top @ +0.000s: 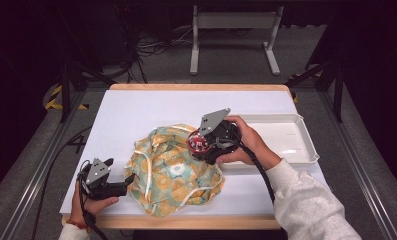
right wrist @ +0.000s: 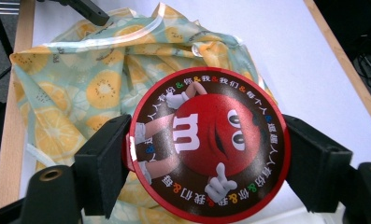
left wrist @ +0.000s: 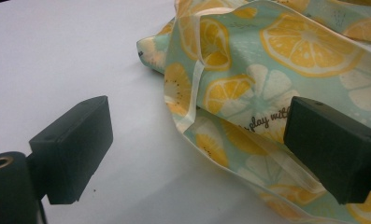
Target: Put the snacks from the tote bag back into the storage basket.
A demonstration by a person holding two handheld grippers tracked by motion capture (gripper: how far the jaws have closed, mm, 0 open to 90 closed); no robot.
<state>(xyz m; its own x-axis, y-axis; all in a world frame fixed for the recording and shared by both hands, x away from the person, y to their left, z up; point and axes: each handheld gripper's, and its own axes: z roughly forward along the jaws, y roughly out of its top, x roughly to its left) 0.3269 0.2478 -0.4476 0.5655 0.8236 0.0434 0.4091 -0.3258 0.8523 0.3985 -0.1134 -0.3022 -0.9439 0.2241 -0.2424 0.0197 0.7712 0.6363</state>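
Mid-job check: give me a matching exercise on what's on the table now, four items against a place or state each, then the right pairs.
Items:
1. red round tin
2. lemon-print cloth bag
3. white tray
4. left gripper

Places or states:
A. at the table's right side, nothing in it
B. jaws apart, at the cloth's edge
C. clamped between the right gripper's jaws
D. spread crumpled in the middle of the table

Pairs: 1-C, 2-D, 3-A, 4-B
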